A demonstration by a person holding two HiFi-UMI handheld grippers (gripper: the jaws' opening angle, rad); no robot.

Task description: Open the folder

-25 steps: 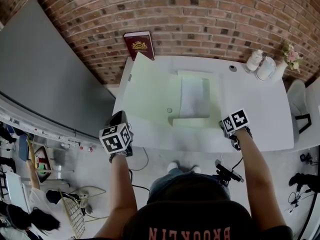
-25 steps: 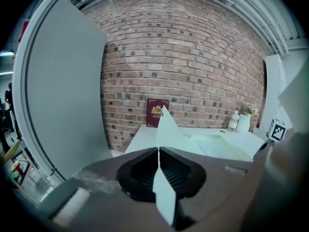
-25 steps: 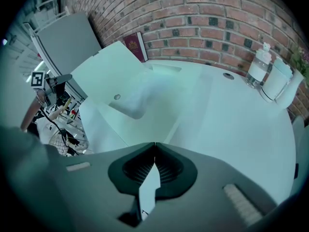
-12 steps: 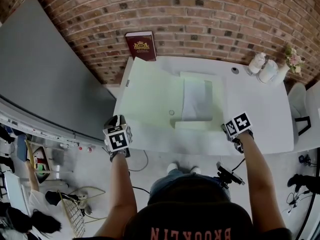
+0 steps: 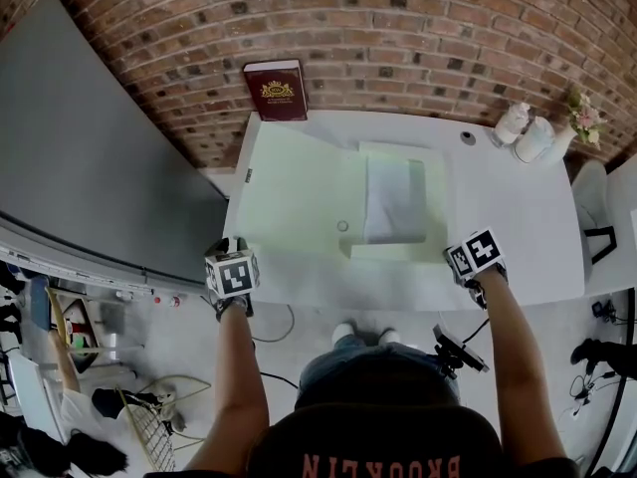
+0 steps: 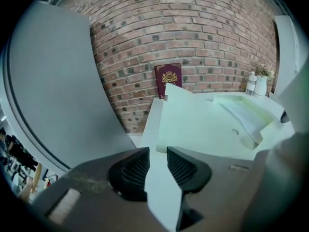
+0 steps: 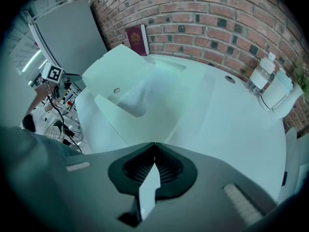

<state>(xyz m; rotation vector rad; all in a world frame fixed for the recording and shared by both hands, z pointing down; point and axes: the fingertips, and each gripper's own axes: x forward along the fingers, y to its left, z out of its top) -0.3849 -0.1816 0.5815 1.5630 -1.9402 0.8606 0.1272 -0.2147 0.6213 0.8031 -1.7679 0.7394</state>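
The folder lay spread open on the white counter, left of the middle of the head view. Its broad pale green cover was flat toward the left. A stepped pocket on its right half held a whitish sheet. A small round stud sat near the pocket's lower left corner. No label or print could be made out anywhere on the folder.

Your left tongs hung at the counter's near left corner with the jaws spread. They had just been opening, and nothing was pinched; only the pale counter edge showed through the gap. Your right tongs were at the near edge, right of the folder, jaws pressed together at the tips with nothing seen between them. In the head view the marker cubes covered both sets of jaws.

A maroon book stood against the brick wall at the upper centre. It bore a gold crest, and any lettering was too small to read. At the upper right, two white bottles and a small vase of flowers stood close together, their labels unreadable. A grey panel filled the left side. Orange letters on your shirt, upside down at the bottom edge and cut off there, looked like BROOKLYN.
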